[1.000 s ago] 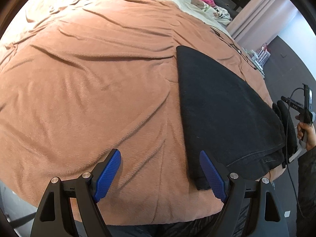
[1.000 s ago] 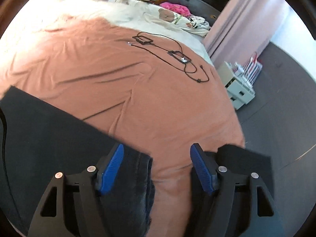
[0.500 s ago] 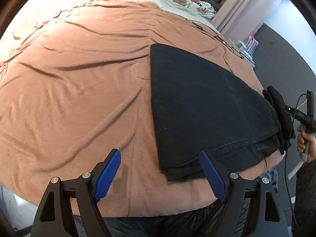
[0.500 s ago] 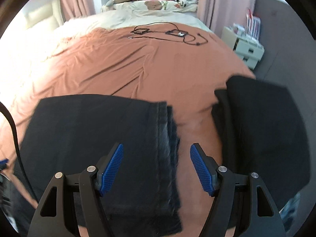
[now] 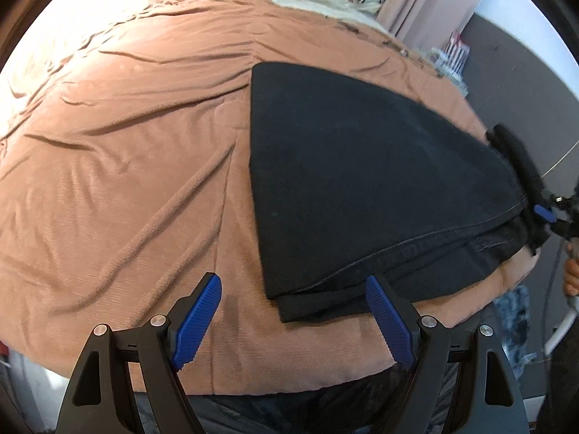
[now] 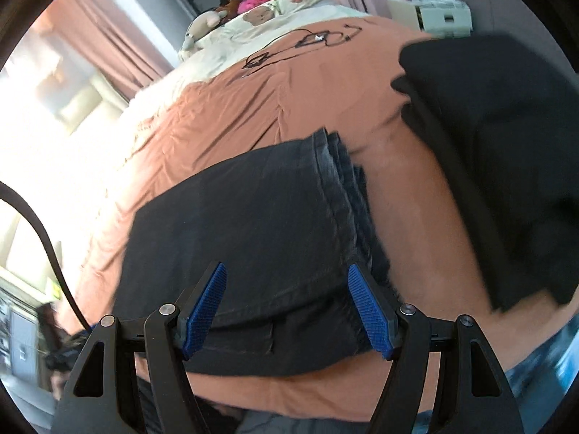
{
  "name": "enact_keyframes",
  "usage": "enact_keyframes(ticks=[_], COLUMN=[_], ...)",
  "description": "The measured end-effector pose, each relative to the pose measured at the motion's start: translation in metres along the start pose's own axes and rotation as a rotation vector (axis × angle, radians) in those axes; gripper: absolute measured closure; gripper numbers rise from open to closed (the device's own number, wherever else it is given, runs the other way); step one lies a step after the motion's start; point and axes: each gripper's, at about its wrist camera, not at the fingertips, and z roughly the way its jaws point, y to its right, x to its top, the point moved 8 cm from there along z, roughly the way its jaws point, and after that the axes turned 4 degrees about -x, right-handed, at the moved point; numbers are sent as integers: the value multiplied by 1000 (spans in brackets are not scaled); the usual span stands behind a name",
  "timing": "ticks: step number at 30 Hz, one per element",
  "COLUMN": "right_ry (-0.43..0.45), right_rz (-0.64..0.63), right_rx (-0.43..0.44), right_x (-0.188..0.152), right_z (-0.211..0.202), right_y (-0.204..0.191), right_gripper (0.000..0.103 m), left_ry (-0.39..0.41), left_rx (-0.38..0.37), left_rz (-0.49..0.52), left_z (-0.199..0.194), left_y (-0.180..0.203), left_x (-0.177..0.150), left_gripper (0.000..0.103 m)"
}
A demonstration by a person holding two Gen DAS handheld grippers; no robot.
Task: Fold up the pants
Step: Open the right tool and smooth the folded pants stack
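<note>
The black pants (image 5: 362,181) lie folded in layers on the brown bedspread (image 5: 126,144), near the bed's front edge. My left gripper (image 5: 295,320) is open and empty, just in front of the stack's near left corner. In the right wrist view the same folded pants (image 6: 246,238) fill the middle, hems to the right. My right gripper (image 6: 287,311) is open over their near edge, holding nothing. It also shows in the left wrist view (image 5: 546,215) at the stack's far right end.
A second dark folded garment (image 6: 506,137) lies to the right on the bedspread (image 6: 253,108). Black cables (image 6: 307,41) lie farther back. Pillows and a plush toy (image 6: 206,23) sit at the bed's head. A white drawer unit (image 6: 434,18) stands beside the bed.
Both grippers have swung their views: the left now faces the stack's near corner, the right has turned left and sits over the folded pants. Both stay open.
</note>
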Motion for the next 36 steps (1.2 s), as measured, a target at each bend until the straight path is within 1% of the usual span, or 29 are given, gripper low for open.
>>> enact_keyframes(ticks=[1,4,7,9,12,15,17,21,25,27,29,30,31,32,33,35,36], right_ry=[-10,-20,-28,-34,-38,-29,-39,-53,-42,-18,2,14,26,54,80,120,131], right_rz=[26,82,137,177,218,262,300,331,347,354,372,386,392,393,392,378,363], right_rx=[21,51,78,95,131,182,207,194,195,188,189,194,201,217,227,245,255], right_x=[-5,-11,-14,-16,-14,-9,-10,-13,-14,-14,-11,-10,-9,-9,-9,-11,-11], right_z=[0,2,4,7,13,19,28,43,46,45,48,46,44,38,33,21,20], right_y=[5,21,35,45,56,63,69,79,84,88,89,92,92,93,93,95,90], right_gripper=[34,34,34,34,34,34,34,34,34,37,45,47,53,62,65,66,67], left_ry=[-5,-13,-27,-40,-55,-59,-60,-63,-47,-32,-11,3,20,41,60,63,48], left_rx=[4,-21,-9,7,65,83,100,127,144,148,143,134,118,99,88,92,97], left_rz=[5,8,31,40,37,27,37,44,37,30,27,24,20,17,17,28,34], left_z=[1,3,8,13,22,27,28,32,34,34,31,29,26,22,19,18,20], left_y=[0,3,7,8,3,1,1,0,-4,-4,-3,-3,-2,-2,-2,-3,-3], left_x=[-1,-7,-11,-14,-14,-12,-10,-10,-7,-4,-2,-1,0,1,2,2,0], left_gripper=[19,19,19,19,19,19,19,19,18,18,19,21,22,22,22,22,22])
